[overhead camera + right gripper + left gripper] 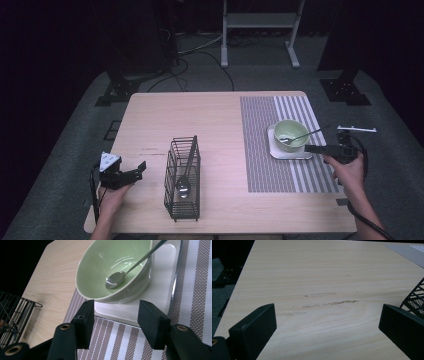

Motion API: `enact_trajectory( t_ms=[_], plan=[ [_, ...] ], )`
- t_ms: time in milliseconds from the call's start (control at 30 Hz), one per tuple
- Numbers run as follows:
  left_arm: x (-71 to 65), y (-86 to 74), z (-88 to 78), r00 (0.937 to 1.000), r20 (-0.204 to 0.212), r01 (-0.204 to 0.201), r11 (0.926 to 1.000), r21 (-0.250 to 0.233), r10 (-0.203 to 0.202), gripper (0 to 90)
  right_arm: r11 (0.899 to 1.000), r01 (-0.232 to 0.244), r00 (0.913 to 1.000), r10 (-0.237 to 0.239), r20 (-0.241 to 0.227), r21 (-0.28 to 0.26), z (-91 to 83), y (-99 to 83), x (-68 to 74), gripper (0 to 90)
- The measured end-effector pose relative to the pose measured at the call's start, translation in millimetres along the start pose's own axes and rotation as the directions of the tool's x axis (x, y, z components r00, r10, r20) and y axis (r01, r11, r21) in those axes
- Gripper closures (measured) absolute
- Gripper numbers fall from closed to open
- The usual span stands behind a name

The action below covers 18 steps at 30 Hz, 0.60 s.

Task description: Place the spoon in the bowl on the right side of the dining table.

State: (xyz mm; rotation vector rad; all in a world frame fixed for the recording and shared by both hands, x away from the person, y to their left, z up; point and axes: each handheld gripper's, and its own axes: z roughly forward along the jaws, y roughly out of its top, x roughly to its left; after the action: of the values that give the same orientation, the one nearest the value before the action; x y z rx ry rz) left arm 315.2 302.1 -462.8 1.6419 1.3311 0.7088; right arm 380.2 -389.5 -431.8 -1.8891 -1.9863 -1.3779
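A pale green bowl [291,135] [117,267] stands on a white square plate [289,152] [160,290] on the striped placemat [280,165]. A metal spoon [300,136] [125,273] lies in the bowl with its handle over the rim. My right gripper [312,148] [115,322] hovers just beside the plate, open, nothing between its jaws. A black wire rack [182,177] [415,298] stands mid-table and holds another spoon [183,186]. My left gripper [136,170] [327,327] is open over bare wood left of the rack.
The wooden table [200,120] is bare at its far left. A white bar [356,129] lies off the table's right edge. Stands and cables [200,50] occupy the dark floor beyond the far edge.
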Motion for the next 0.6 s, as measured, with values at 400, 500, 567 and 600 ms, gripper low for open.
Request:
enact_trajectory(
  t_ms=[400, 500, 567, 600],
  plan=[
    [-0.5, 0.0, -0.1, 1.0000, 0.003, -0.001, 1.0000, -0.003, 0.001, 0.4, 1.000, 0.021, 0.9998, -0.021, 0.001, 0.019, 4.9, -7.8, 7.6, 43.6],
    [-0.4, 0.0, -0.3, 1.0000, 0.003, -0.002, 1.0000, 0.000, 0.002, 0.4, 0.999, 0.029, 0.9996, -0.029, 0.004, 0.026, 6.1, -9.4, 8.8, 43.1],
    [-0.7, -0.1, -0.1, 1.0000, 0.003, -0.001, 1.0000, -0.002, 0.001, 0.4, 0.999, 0.034, 0.9994, -0.034, 0.006, 0.033, 7.3, -12.3, 10.5, 42.5],
    [-0.7, -0.1, -0.1, 1.0000, 0.003, -0.001, 1.0000, -0.002, 0.001, 0.4, 0.999, 0.034, 0.9994, -0.034, 0.006, 0.033, 7.3, -12.3, 10.5, 42.5]
  ],
)
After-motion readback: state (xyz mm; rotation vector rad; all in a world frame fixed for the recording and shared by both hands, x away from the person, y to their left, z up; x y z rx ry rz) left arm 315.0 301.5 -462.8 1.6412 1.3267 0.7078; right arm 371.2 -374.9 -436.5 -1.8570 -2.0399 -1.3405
